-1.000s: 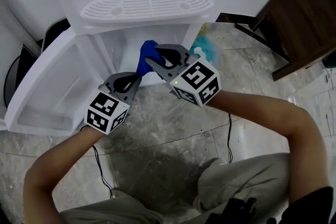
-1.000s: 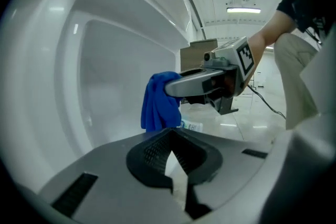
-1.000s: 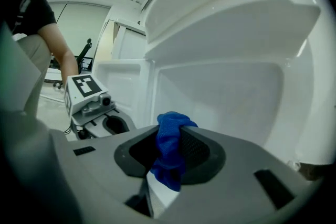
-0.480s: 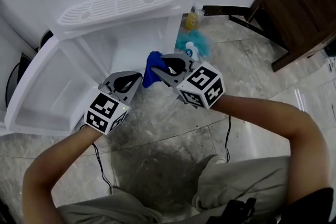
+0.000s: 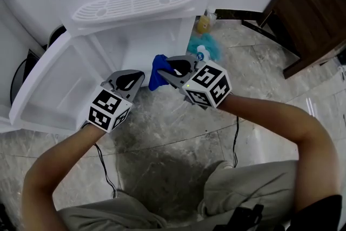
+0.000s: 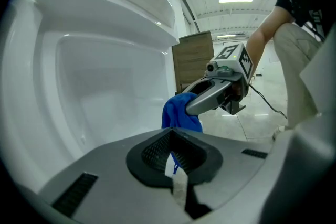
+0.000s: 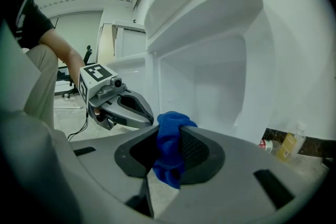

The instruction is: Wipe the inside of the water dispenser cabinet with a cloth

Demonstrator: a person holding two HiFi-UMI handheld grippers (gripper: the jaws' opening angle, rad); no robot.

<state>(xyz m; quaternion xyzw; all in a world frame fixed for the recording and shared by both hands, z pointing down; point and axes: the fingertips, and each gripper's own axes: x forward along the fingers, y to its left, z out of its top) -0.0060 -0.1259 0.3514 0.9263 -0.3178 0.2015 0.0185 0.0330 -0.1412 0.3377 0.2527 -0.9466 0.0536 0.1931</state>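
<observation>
The white water dispenser's cabinet (image 5: 135, 43) stands open, its door (image 5: 48, 89) swung out to the left. A crumpled blue cloth (image 5: 158, 77) is pinched in my right gripper (image 5: 163, 72), just in front of the cabinet's lower edge. In the right gripper view the cloth (image 7: 170, 155) bulges between the jaws of the right gripper (image 7: 169, 131), with the bare cabinet interior (image 7: 210, 81) behind. My left gripper (image 5: 133, 81) is shut and empty, close to the left of the cloth. The left gripper view shows its closed tips (image 6: 173, 162), the cloth (image 6: 181, 113) and the right gripper (image 6: 215, 94) beyond.
The drip tray grille (image 5: 132, 2) sits above the opening. A yellow bottle (image 5: 204, 21) and a teal cloth (image 5: 208, 46) lie on the floor to the dispenser's right. A dark wooden cabinet (image 5: 308, 8) stands at far right. A black cable (image 5: 105, 170) trails over the stone floor.
My right gripper has drawn the blue cloth down and back out of the cabinet opening towards me. The left gripper has stayed about where it was.
</observation>
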